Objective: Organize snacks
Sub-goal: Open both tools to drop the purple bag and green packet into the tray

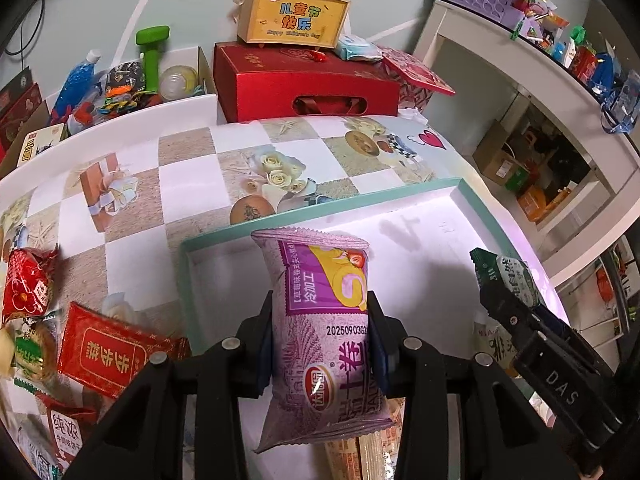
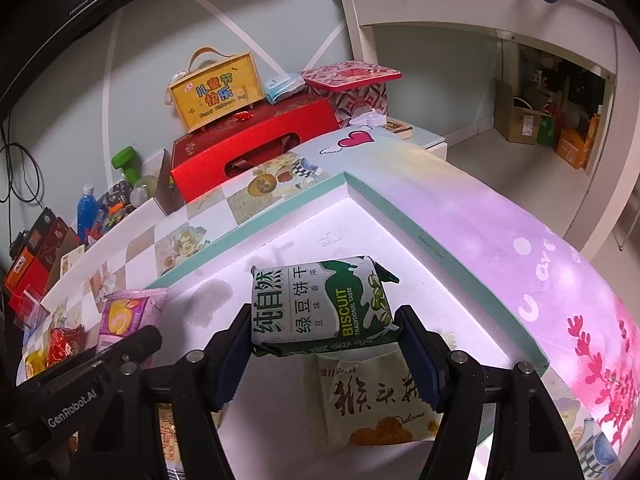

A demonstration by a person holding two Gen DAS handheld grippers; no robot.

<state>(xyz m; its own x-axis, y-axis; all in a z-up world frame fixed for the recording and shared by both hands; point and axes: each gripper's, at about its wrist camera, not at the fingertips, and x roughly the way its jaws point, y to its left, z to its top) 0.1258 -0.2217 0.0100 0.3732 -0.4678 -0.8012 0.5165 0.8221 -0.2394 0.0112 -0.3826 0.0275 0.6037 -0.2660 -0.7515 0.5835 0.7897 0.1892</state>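
Both grippers carried packets over the teal-rimmed box [image 2: 384, 200].
Left gripper [image 1: 320, 320] was clamped on the purple Swiss-roll packet [image 1: 320, 320], upright between its fingers, box floor ahead, likely for dropping in. Right gripper [image 2: 324, 332] squeezed the green mung-bean biscuit packet [image 2: 324, 304] flat, just above a cream snack packet [image 2: 376, 404] below its fingers; red snacks [image 1: 104, 356] waited left.

Beige snack packet [image 2: 372, 404] top hidden under the green biscuit pack [image 2: 324, 304]. Loose snacks [image 1: 44, 432] at 8 o'clock cut by the left-wrist frame edge. Shelf clutter [image 1: 560, 28] at 1 o'clock too small to identify.
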